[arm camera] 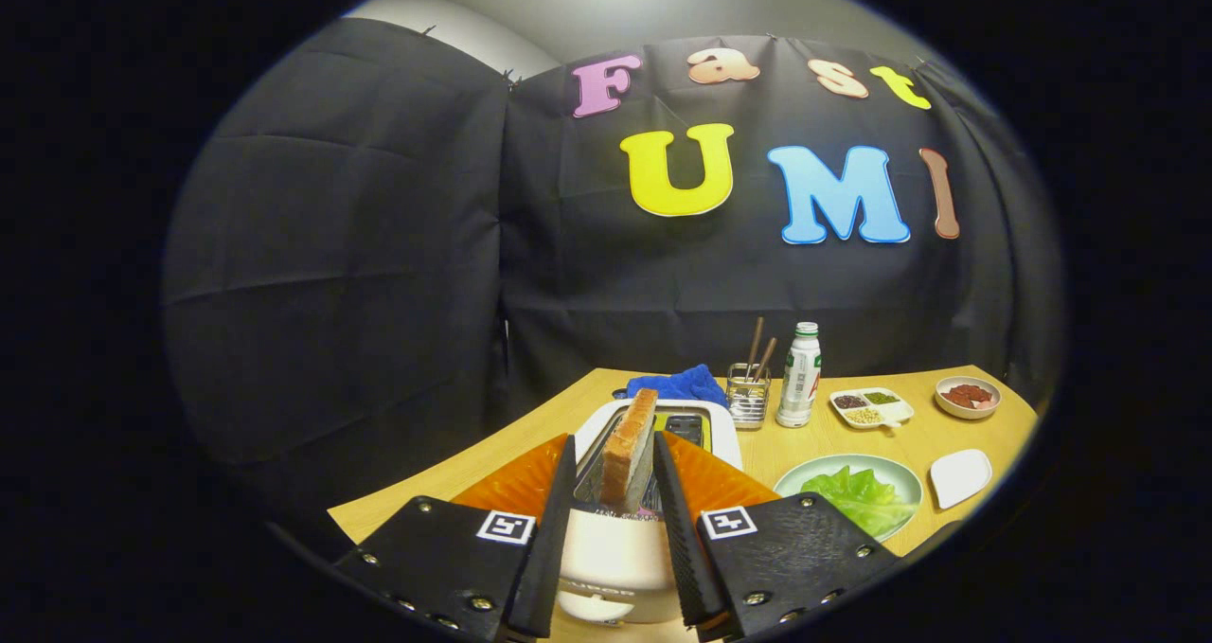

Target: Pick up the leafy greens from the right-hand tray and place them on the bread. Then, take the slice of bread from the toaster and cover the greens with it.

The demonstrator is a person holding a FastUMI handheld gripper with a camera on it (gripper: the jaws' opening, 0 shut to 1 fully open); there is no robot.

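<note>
A slice of toasted bread (630,444) stands upright in a slot of the white toaster (615,548). My gripper (614,442) is open, one finger on each side of the slice. The right finger lies close against it and the left finger stands a little apart. The leafy greens (857,496) lie on a pale green plate (904,477) to the right of the toaster, beyond my right finger. An orange tray (511,477) shows behind both fingers, around the toaster.
Beyond the toaster on the wooden table lie a blue cloth (677,383), a glass holder with chopsticks (748,397) and a white bottle (800,373). Farther right are a divided dish (871,406), a bowl of red pieces (966,397) and a small white dish (959,477).
</note>
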